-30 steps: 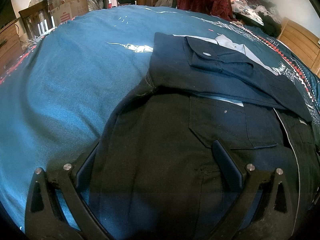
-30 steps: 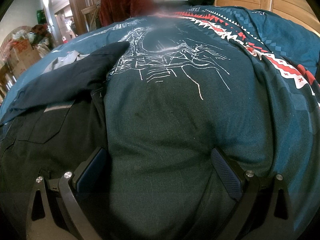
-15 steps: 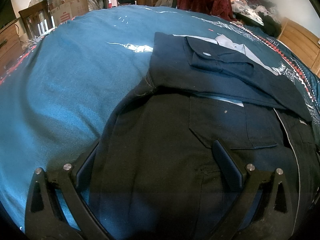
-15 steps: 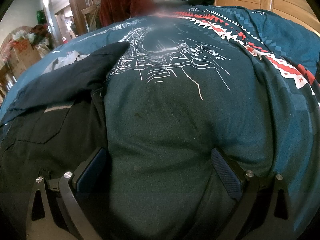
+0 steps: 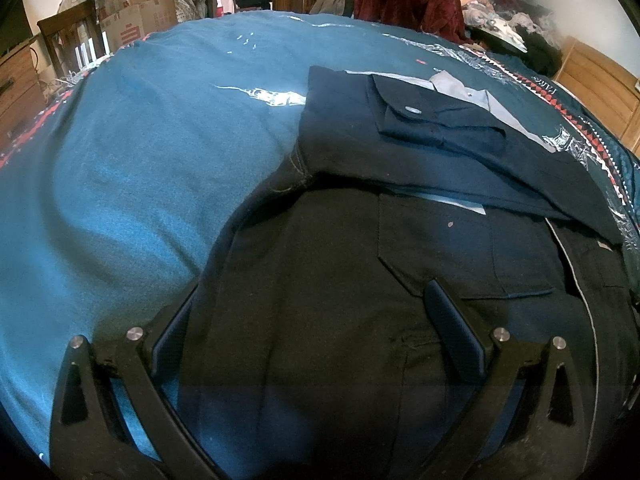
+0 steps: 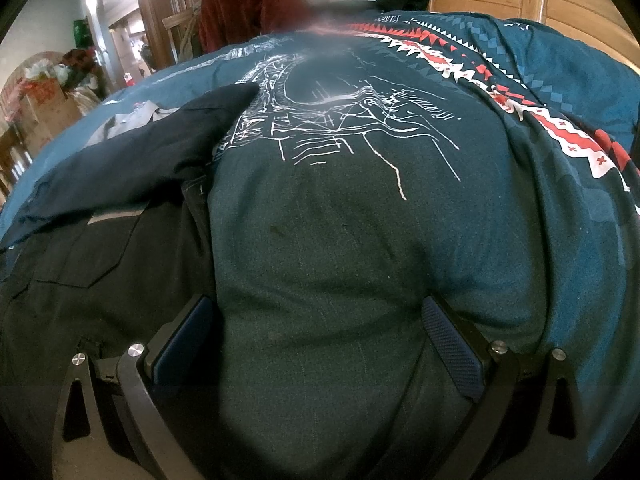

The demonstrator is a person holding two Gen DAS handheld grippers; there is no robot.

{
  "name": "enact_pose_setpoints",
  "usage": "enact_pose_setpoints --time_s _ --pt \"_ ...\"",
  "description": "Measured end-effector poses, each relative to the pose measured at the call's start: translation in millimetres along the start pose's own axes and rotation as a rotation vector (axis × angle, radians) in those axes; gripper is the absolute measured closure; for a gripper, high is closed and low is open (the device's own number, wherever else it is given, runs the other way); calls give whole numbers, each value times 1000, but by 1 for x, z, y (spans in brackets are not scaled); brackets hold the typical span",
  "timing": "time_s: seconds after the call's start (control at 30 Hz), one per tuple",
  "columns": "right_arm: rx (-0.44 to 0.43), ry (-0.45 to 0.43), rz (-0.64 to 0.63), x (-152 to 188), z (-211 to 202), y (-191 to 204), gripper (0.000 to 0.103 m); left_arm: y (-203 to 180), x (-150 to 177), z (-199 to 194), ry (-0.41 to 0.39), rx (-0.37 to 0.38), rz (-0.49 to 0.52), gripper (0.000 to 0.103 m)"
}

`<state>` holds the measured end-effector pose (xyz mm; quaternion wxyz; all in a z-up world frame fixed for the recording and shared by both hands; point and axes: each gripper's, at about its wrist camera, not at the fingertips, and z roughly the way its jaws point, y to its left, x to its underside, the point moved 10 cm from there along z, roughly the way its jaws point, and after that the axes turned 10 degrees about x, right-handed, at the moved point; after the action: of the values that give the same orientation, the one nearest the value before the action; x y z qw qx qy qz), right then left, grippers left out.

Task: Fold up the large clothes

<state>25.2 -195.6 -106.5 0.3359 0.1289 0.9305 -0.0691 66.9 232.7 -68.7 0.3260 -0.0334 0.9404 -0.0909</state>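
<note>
Left tool [image 5: 312,320] spread wide, empty, low over dark garment [image 5: 340,320] on bed [image 5: 140,160]. Right tool [image 6: 316,328] also wide, empty, over bedspread; garment edge lies off its left finger. Left hand nearer.

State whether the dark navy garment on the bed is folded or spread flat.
Partly folded. The upper part of the navy garment is doubled over the lower, its folded edge crossing the middle, on the blue bedspread.

Garment [image 5: 360,340] dark navy, near black; grey lining strip. Bedspread [image 5: 140,180] teal, white line drawing, red-and-white triangle border. Draped cloth [image 5: 404,4] maroon. Gripper pads [image 6: 452,344] blue.
</note>
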Motion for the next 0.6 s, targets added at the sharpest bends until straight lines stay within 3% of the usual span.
enact_pose_setpoints --time_s 0.6 --pt "-28 -5 12 -3 0 -3 0 0 1 1 8 -15 5 0"
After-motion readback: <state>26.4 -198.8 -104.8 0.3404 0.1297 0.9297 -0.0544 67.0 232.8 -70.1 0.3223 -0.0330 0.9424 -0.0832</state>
